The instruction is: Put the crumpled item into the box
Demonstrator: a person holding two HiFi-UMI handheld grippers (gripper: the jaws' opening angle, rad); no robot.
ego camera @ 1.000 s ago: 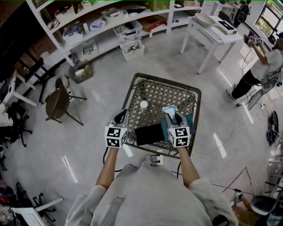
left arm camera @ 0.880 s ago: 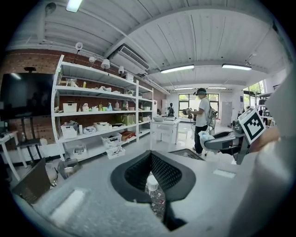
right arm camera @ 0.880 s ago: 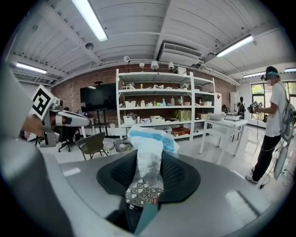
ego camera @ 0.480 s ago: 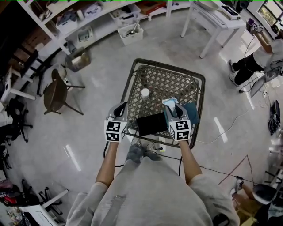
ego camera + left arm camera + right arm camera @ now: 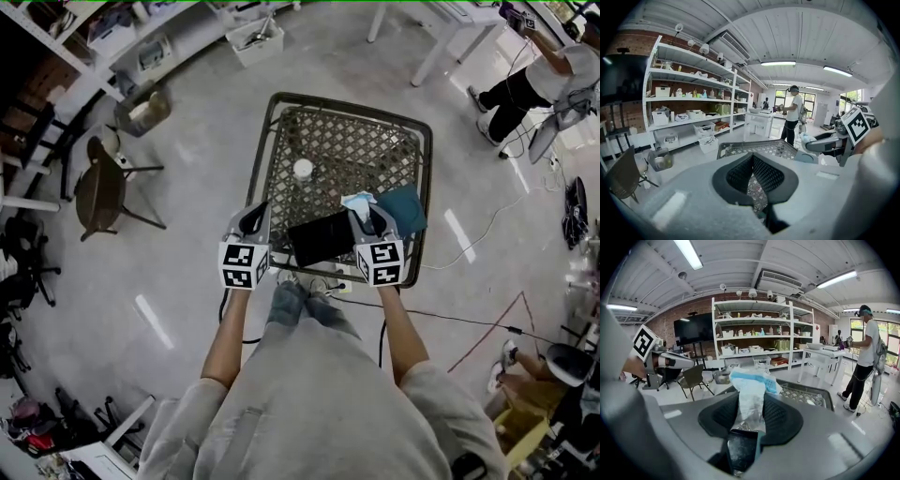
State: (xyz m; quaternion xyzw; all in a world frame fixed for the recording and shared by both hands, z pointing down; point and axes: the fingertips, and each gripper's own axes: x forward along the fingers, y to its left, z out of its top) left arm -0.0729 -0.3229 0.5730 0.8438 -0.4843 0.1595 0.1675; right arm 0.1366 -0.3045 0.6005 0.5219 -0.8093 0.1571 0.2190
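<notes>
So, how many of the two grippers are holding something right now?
1. The right gripper is shut on the crumpled white-and-blue wrapper, over the metal lattice table. The left gripper is shut with nothing between its jaws. Both grippers show clearly, so nothing held seems hidden.

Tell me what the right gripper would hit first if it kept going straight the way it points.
Probably nothing close: the right gripper, shut on the crumpled white-and-blue wrapper, aims level over the dark metal lattice table. The white shelving stands far ahead; height is hard to judge.
</notes>
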